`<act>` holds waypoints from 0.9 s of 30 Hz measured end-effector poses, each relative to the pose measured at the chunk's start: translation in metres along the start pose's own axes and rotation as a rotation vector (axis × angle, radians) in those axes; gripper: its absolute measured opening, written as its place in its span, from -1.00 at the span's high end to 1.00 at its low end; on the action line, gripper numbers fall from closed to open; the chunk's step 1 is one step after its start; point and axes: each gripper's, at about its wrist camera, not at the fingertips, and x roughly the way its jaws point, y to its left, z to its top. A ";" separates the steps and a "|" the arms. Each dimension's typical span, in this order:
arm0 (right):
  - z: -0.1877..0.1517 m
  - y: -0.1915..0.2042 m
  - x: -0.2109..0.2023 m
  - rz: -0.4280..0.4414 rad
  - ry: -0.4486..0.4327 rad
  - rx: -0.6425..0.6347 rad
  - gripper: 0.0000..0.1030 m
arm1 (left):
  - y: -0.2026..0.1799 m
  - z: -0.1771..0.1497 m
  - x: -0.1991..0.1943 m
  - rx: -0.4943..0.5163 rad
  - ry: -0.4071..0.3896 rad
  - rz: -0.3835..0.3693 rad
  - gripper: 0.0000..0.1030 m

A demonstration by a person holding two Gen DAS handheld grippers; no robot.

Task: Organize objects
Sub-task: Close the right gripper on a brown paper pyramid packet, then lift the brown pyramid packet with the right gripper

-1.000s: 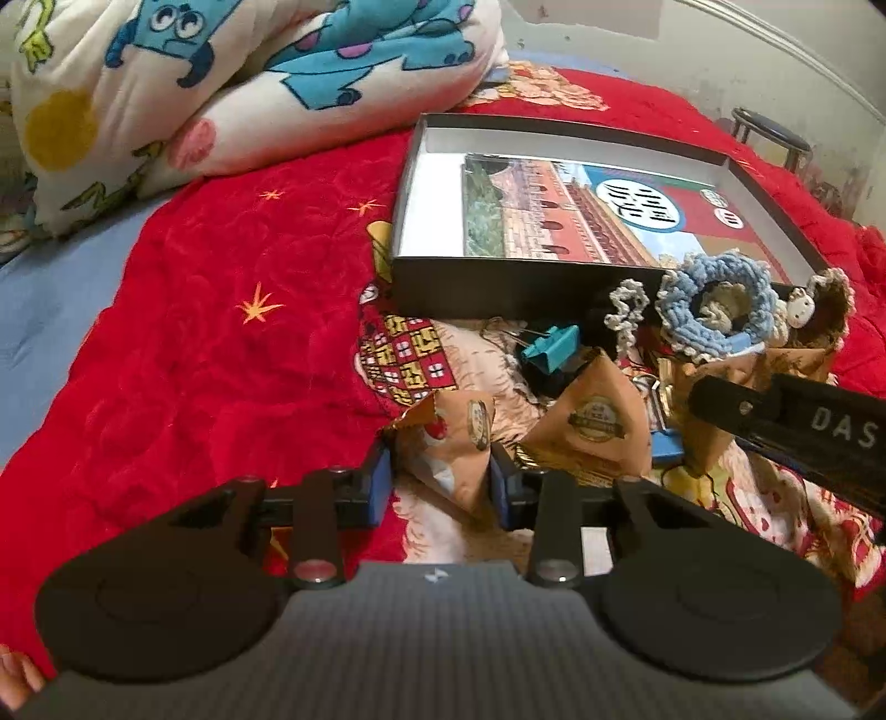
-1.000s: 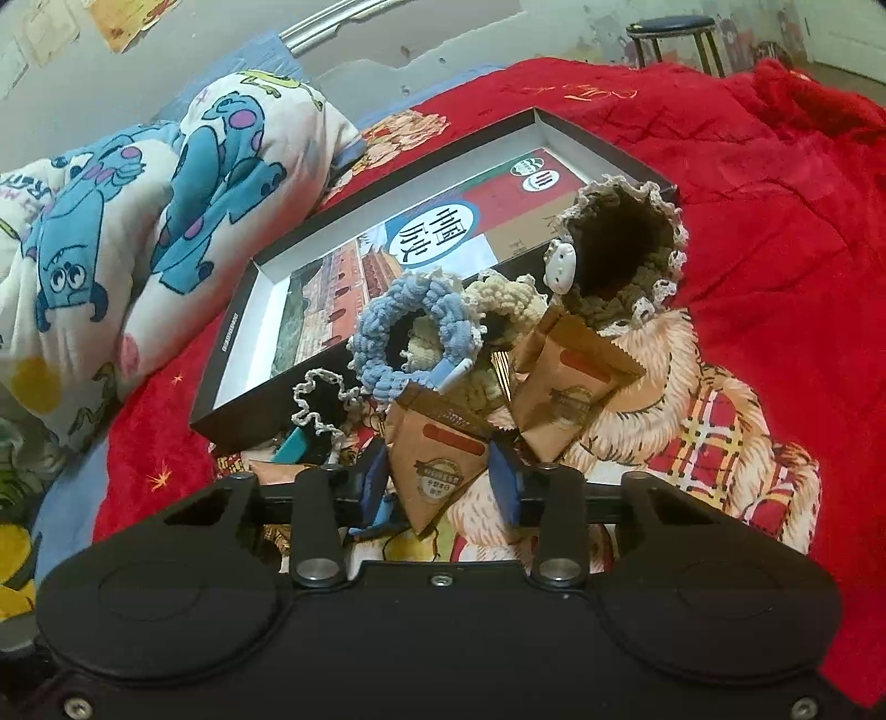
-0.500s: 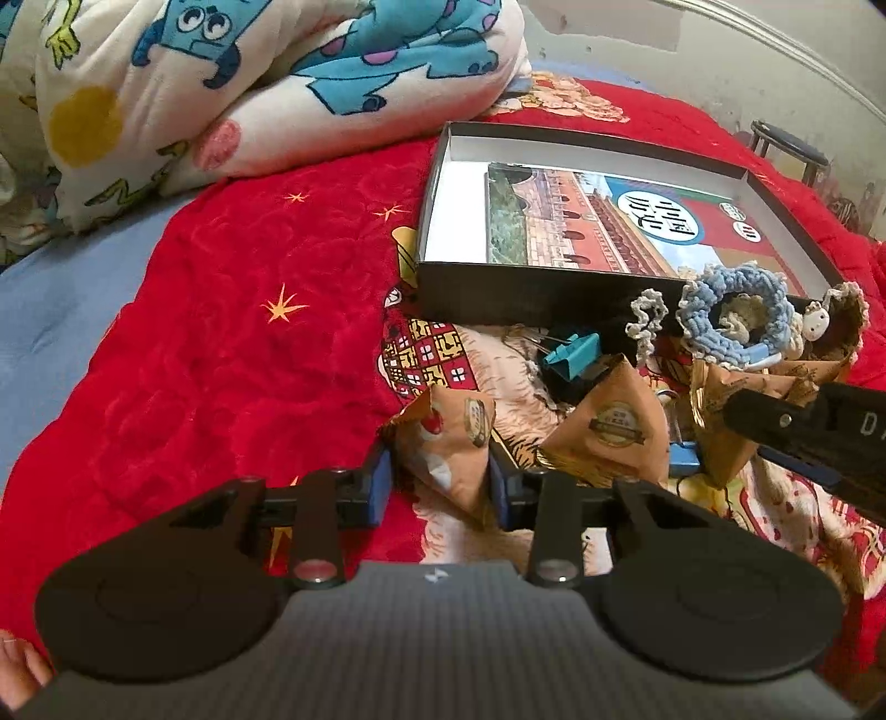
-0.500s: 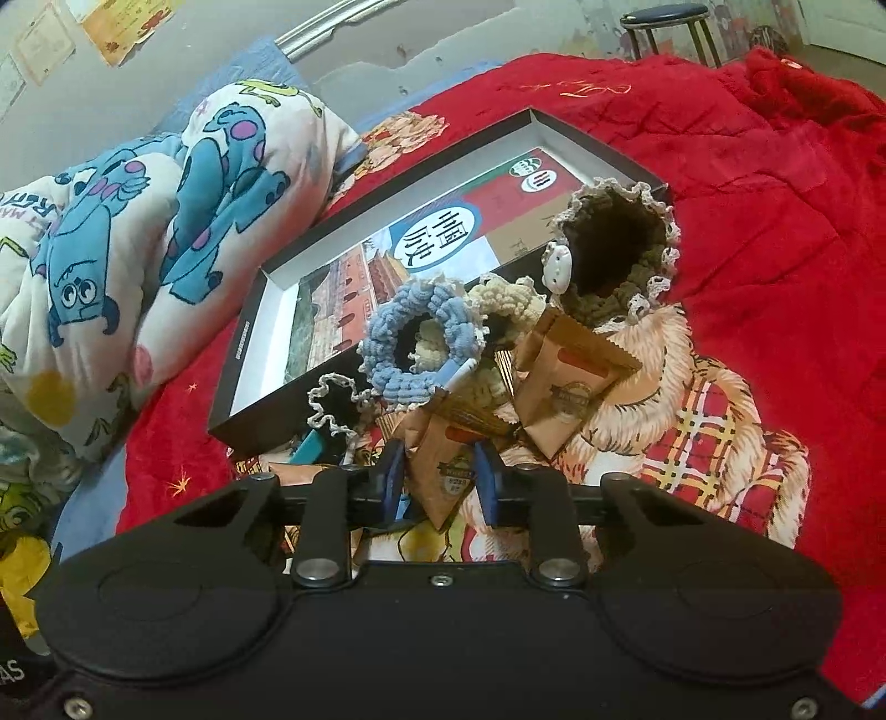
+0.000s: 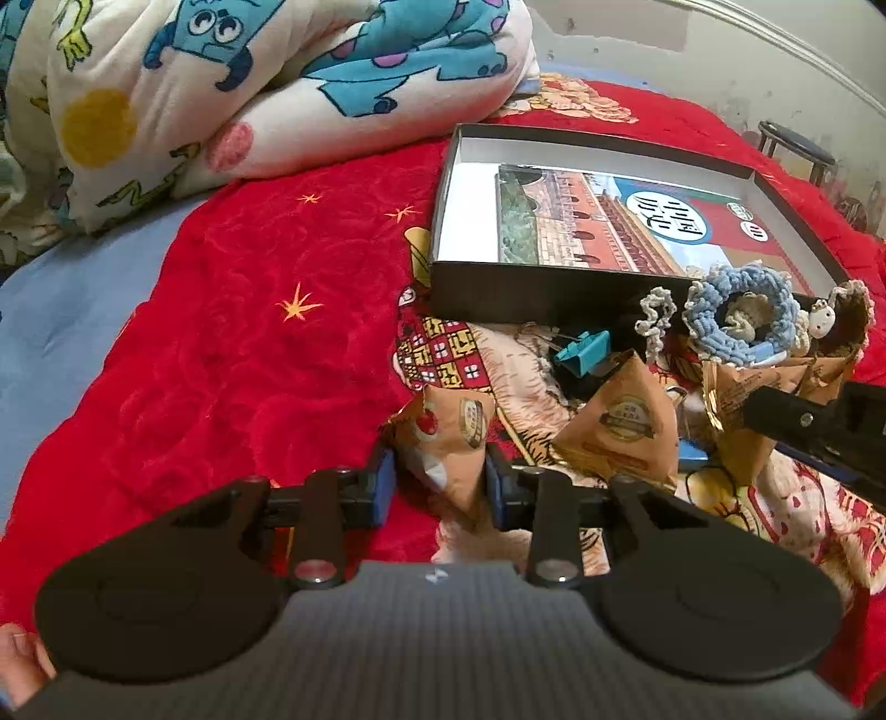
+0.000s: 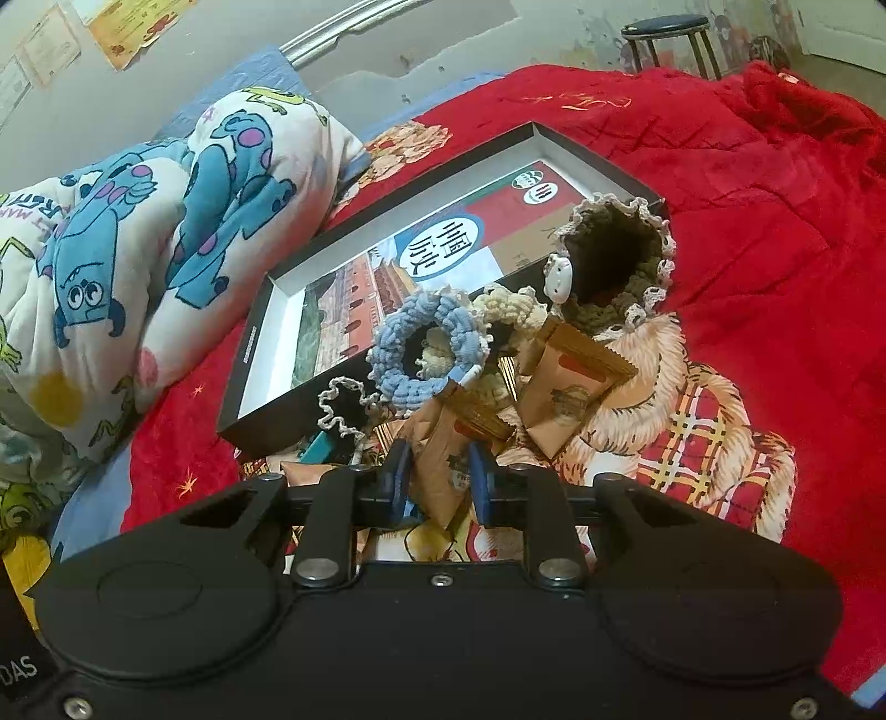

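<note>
Left gripper (image 5: 440, 487) is closing on a tan packet (image 5: 451, 437), lower centre, pads touching its sides. Right gripper (image 6: 440, 479) is closing, pinching another packet (image 6: 448, 465) below the blue scrunchie (image 6: 429, 354). Box (image 5: 554, 291) is lying upper right on the red blanket (image 5: 221, 332).

Both my wrist feeds are lit okay, soft indoor light with no hard shadows, colours a bit oversaturated on the red blanket (image 5: 232, 332). Heavy fisheye bend, the bed rail (image 6: 338, 30) curves and the corners go black. Centre is sharp enough, the far wall (image 5: 720, 66) goes soft and noisy, slight glare on the box insert (image 6: 459, 243)
</note>
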 end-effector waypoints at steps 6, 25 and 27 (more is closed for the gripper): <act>-0.005 0.004 -0.007 0.011 0.003 -0.018 0.64 | 0.007 -0.004 -0.005 -0.023 0.009 0.000 0.30; -0.011 0.007 -0.013 0.016 0.022 -0.037 0.87 | 0.008 -0.007 -0.009 -0.014 0.004 0.016 0.33; -0.011 0.006 -0.012 0.014 0.029 -0.031 0.87 | 0.007 -0.007 -0.009 -0.003 0.003 0.023 0.32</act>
